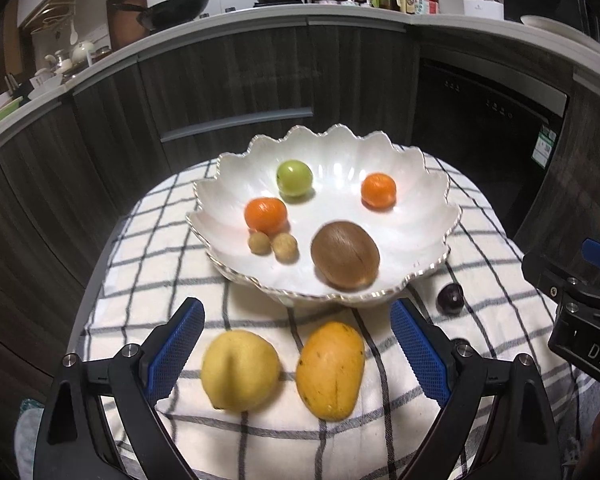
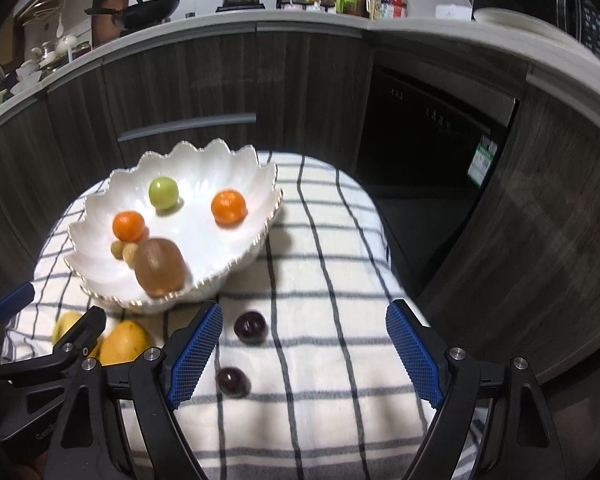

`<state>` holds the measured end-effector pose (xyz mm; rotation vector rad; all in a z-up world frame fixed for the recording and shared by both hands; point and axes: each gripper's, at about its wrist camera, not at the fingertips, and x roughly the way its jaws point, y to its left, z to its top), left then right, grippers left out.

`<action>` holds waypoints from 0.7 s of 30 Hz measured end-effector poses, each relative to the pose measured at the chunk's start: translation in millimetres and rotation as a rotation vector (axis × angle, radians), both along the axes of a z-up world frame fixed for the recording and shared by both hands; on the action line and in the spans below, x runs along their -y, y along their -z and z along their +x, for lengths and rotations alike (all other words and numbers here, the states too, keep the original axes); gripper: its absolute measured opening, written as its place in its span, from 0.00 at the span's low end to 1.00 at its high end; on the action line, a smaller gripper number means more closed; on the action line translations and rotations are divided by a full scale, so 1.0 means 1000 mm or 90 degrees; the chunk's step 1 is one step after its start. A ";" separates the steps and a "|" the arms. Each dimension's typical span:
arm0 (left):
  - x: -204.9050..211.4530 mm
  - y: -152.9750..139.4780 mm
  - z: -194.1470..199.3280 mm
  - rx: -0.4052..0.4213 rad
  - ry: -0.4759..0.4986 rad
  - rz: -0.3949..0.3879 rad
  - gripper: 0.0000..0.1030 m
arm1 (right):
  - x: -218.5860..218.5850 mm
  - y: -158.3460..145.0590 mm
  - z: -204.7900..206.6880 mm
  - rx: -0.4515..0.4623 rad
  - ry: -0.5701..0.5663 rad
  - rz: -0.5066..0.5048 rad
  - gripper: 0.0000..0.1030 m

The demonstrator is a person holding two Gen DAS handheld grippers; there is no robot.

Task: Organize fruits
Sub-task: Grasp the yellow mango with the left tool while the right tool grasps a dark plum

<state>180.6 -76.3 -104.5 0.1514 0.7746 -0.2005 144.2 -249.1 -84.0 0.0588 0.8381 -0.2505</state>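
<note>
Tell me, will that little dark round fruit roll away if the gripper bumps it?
Probably yes. The dark fruit looks round and smooth, so a nudge could send it rolling. The checked cloth under it is soft and may slow it a bit. It looks small beside the open right gripper, so it is likely light and easy to knock aside.

Small table draped in a white checked cloth [image 1: 148, 248]. Ahead of the left gripper [image 1: 296, 344], a scalloped white bowl [image 1: 416, 184]; between its open fingers, a lemon [image 1: 240, 370] and a mango [image 1: 330, 372]. Between the right gripper's [image 2: 304, 350] fingers, two dark plums [image 2: 251, 327], apart.
</note>
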 end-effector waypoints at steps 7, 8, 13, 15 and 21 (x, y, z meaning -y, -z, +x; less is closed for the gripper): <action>0.012 0.022 -0.002 -0.008 0.019 0.012 0.83 | 0.009 0.018 -0.005 -0.017 0.010 0.014 0.82; 0.014 0.024 -0.003 -0.006 0.022 0.015 0.83 | 0.009 0.020 -0.006 -0.017 0.010 0.015 0.82; 0.017 0.036 -0.002 -0.013 0.029 0.019 0.81 | 0.010 0.030 -0.005 -0.033 0.008 0.028 0.82; 0.018 0.040 0.000 -0.018 0.033 0.017 0.78 | 0.009 0.034 -0.003 -0.041 0.006 0.032 0.82; 0.019 0.051 0.004 -0.035 0.040 0.013 0.75 | 0.009 0.042 0.001 -0.054 0.004 0.034 0.82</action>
